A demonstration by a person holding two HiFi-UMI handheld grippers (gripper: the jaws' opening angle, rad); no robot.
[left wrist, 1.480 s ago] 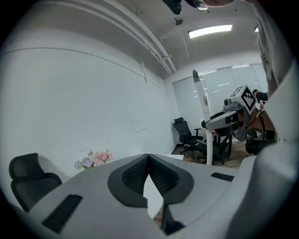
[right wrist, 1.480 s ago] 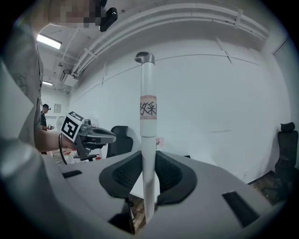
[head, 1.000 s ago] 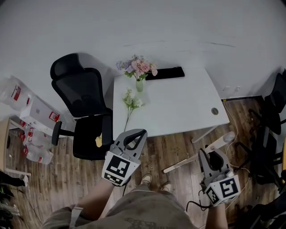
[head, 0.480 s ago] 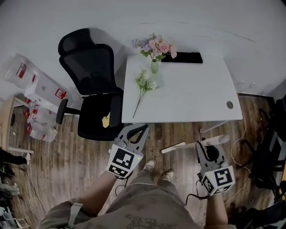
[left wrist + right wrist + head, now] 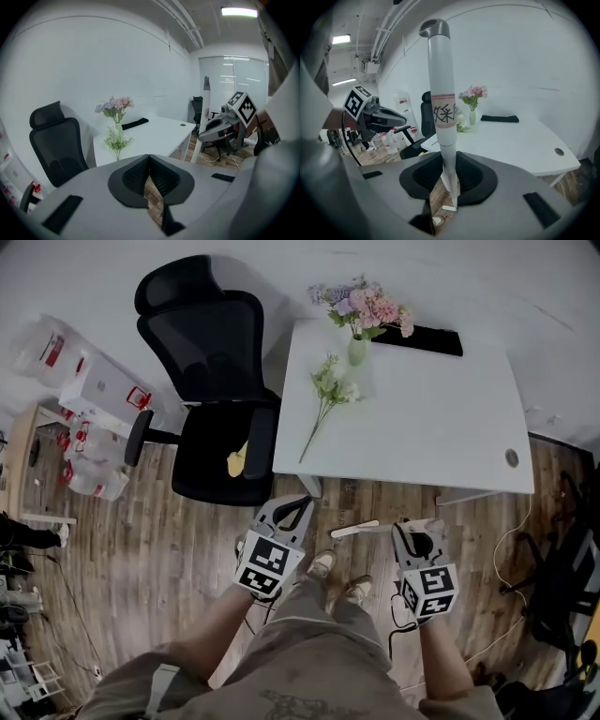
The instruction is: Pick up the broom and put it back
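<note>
Chair (image 5: 211, 381) left of table (image 5: 441, 427); broom (image 5: 356, 530) before table.

The broom (image 5: 443, 108) is a pale grey tube with a darker rounded cap and a red-edged label band printed with black characters. Its narrower lower part is clamped between the fingers (image 5: 423, 177) of the right gripper (image 5: 449, 164). The capped end rises beyond the fingertips.
</note>
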